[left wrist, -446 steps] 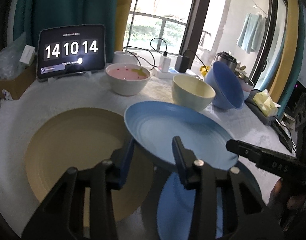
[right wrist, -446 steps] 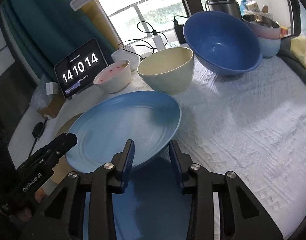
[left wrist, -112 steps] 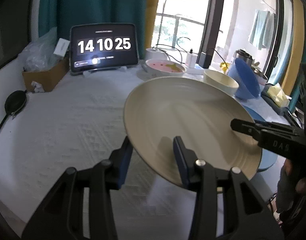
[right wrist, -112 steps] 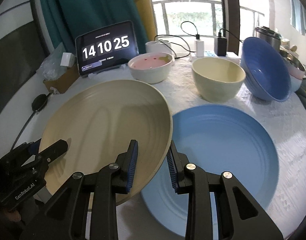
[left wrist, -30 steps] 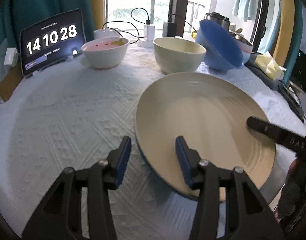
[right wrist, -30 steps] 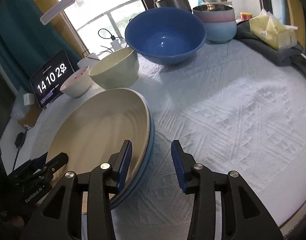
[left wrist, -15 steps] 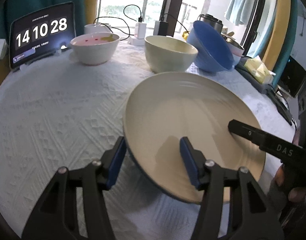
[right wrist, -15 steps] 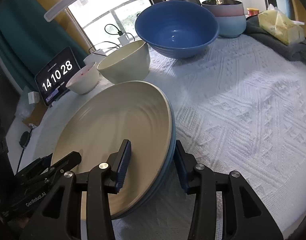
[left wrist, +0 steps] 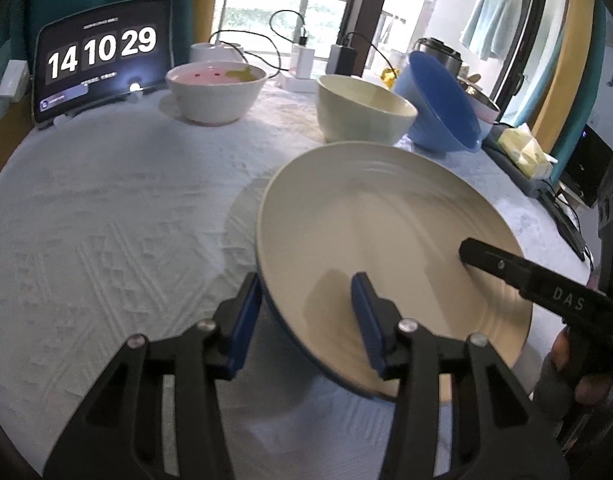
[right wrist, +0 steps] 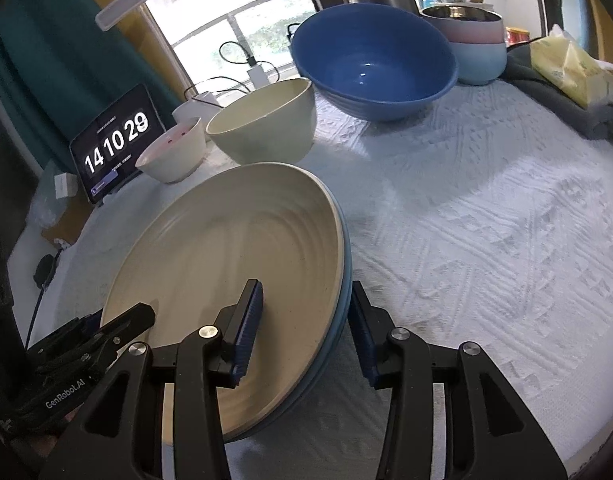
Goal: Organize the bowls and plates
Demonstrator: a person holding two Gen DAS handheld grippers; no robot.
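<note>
Plate stack: cream plate (right wrist: 226, 264) atop blue plates (right wrist: 338, 320), both grippers (left wrist: 306, 312) (right wrist: 302, 320) spread astride opposite rims, probably to shift the stack.

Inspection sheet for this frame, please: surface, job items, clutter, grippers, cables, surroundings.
Surface: white textured cloth.
Job's things: cream plate stacked on blue plates; pink bowl, cream bowl, blue bowl behind.
Clutter: tablet clock, tissue pack, stacked small bowls.
Grippers: left gripper and right gripper open, each straddling the stack's rim.
Cables: charger leads by the window.
Surroundings: window, teal curtain.
</note>
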